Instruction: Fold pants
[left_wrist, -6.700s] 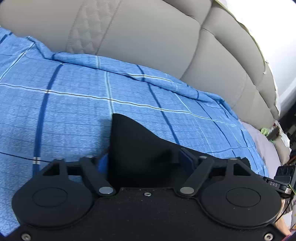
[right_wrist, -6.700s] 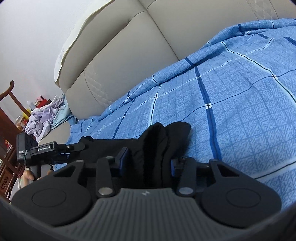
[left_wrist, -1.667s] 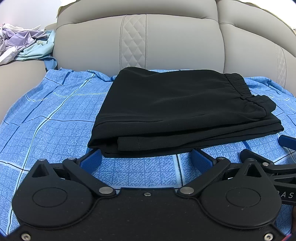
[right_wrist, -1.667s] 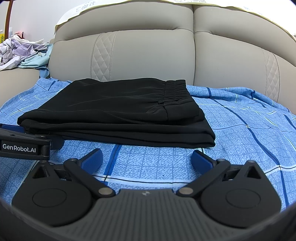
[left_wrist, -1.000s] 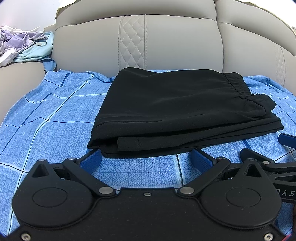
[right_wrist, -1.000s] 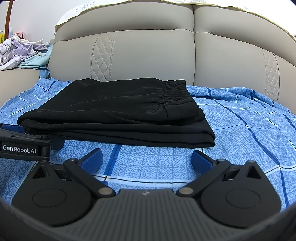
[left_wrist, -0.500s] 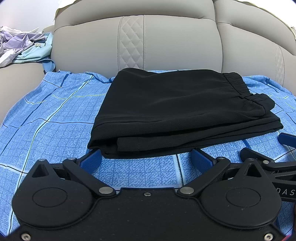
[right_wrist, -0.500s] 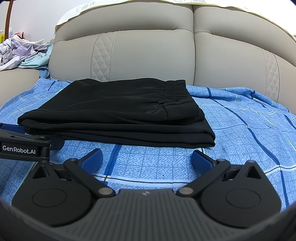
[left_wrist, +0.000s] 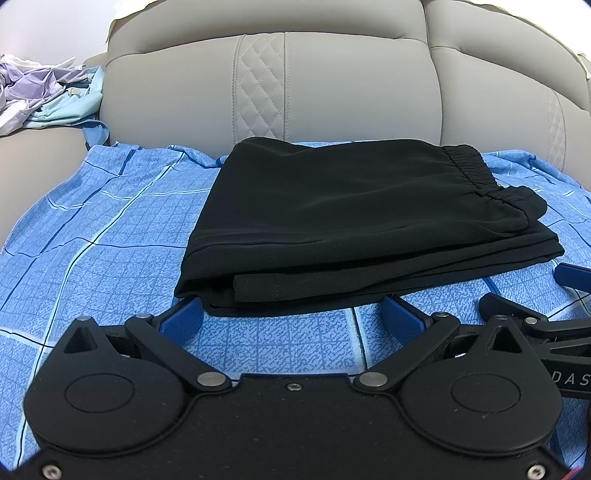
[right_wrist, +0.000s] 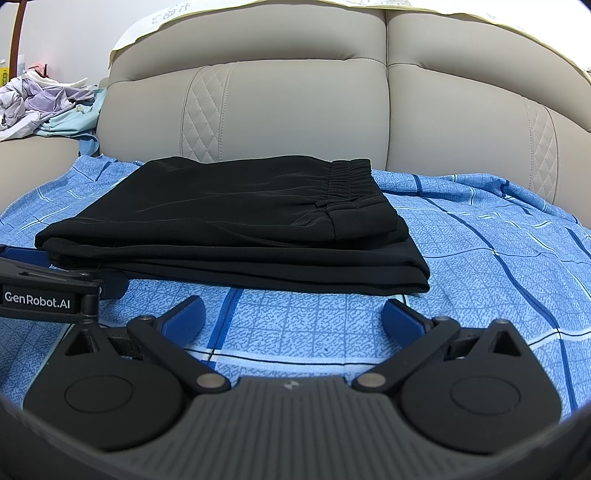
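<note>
Black pants (left_wrist: 351, 218) lie folded into a flat stack on a blue checked sheet (left_wrist: 110, 236), elastic waistband to the right. In the left wrist view my left gripper (left_wrist: 291, 317) stands open just in front of the stack's near left corner, nothing between its blue pads. The right wrist view shows the same pants (right_wrist: 236, 218) a little beyond my right gripper (right_wrist: 291, 314), which is open and empty above the sheet (right_wrist: 480, 266). The right gripper (left_wrist: 535, 295) shows at the right edge of the left wrist view; the left gripper (right_wrist: 48, 284) shows at the left edge of the right wrist view.
A beige leather sofa back (left_wrist: 332, 81) rises right behind the pants. A heap of loose clothes (right_wrist: 44, 103) lies on the left armrest. Bare sheet stretches to the right of the stack.
Over the last second nothing has visibly moved. 6.7 s ago both grippers were shut on black fabric; now both are open and the pants lie folded.
</note>
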